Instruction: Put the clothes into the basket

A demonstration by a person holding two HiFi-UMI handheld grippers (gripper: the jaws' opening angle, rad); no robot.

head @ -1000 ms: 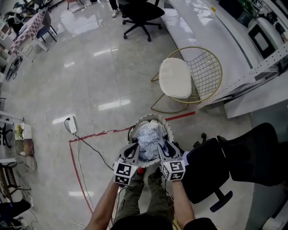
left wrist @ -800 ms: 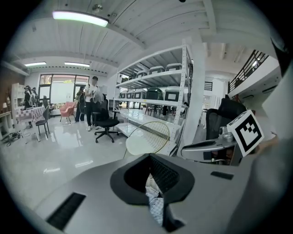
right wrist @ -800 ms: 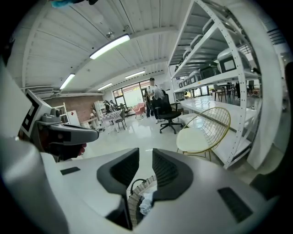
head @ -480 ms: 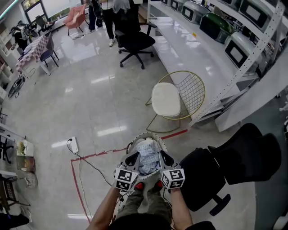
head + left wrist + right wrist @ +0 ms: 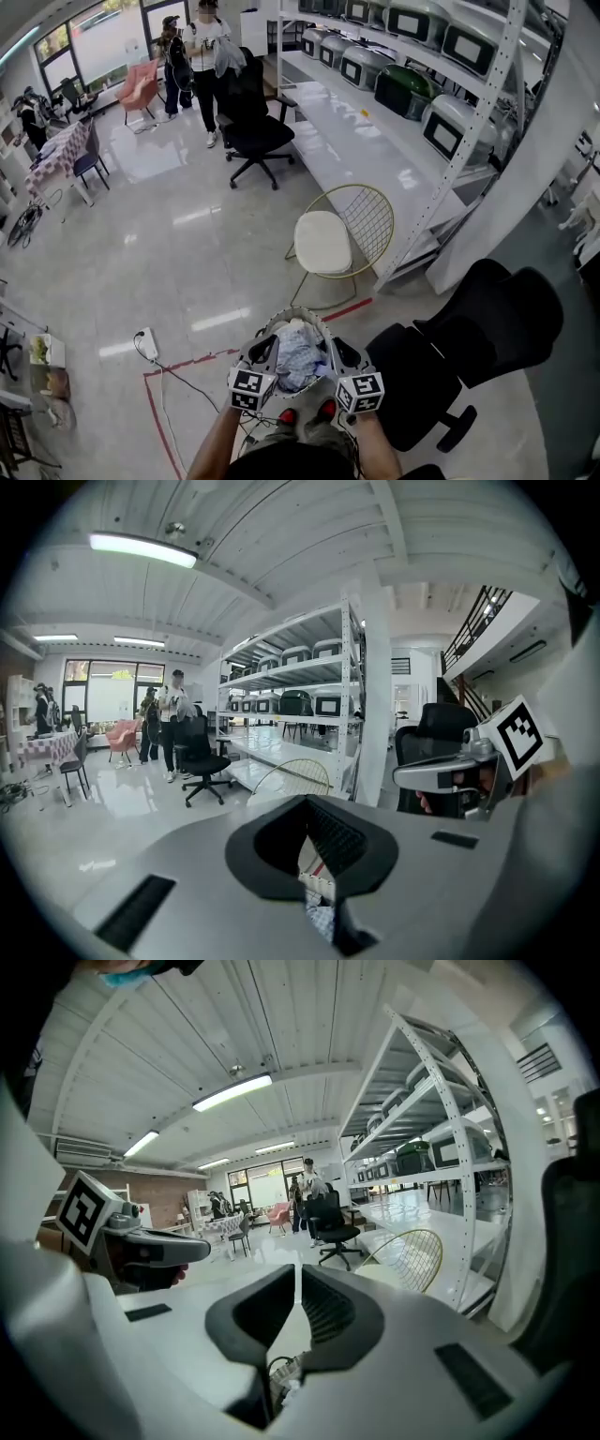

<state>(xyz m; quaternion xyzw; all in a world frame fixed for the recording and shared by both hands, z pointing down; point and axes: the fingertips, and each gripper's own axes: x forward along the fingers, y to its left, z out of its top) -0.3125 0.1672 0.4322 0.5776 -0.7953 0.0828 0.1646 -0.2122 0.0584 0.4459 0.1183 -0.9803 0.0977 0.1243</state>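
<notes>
A round woven basket (image 5: 302, 320) with light blue and white clothes (image 5: 298, 356) heaped in it hangs low in the head view, above the person's legs. My left gripper (image 5: 263, 350) is shut on the rim at the left. My right gripper (image 5: 335, 352) grips the rim at the right; its jaws have just been closing. In the left gripper view, the left gripper (image 5: 306, 844) has its pads together, with a bit of checked cloth (image 5: 320, 917) below. The right gripper view shows the right gripper (image 5: 298, 1309) nearly closed over the basket's rim (image 5: 285, 1373).
A gold wire chair (image 5: 324, 242) with a white cushion stands just beyond the basket. A black office chair (image 5: 448, 367) is close at the right. Red floor tape (image 5: 187, 365) and a power strip (image 5: 147, 343) lie at the left. Shelving (image 5: 412, 89) runs along the right; people (image 5: 202, 42) stand far back.
Both grippers have risen with the basket between them, off the floor. The head view has lifted too and now takes in the shelves and the far room.
</notes>
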